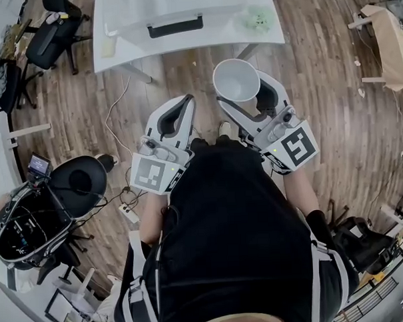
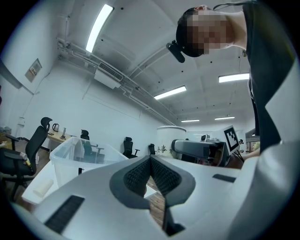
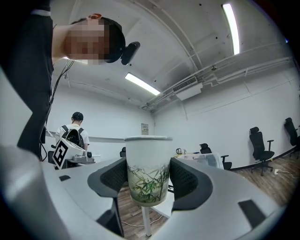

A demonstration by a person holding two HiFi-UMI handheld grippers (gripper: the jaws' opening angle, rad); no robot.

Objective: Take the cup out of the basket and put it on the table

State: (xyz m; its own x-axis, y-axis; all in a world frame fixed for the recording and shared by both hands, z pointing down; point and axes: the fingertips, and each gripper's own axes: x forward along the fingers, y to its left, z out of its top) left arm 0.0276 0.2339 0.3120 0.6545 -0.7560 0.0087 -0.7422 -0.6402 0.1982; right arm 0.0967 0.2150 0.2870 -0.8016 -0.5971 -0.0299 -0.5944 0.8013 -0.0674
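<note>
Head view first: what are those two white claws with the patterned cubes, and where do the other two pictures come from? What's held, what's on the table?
Those are hand-held two-jaw grippers, one in each of a person's hands. The head view looks down from the person's head; each other picture comes from a camera on one gripper. The right gripper grips a white cup with a bamboo print, over the floor. The left gripper is shut and empty. The white table carries a clear basket.
</note>
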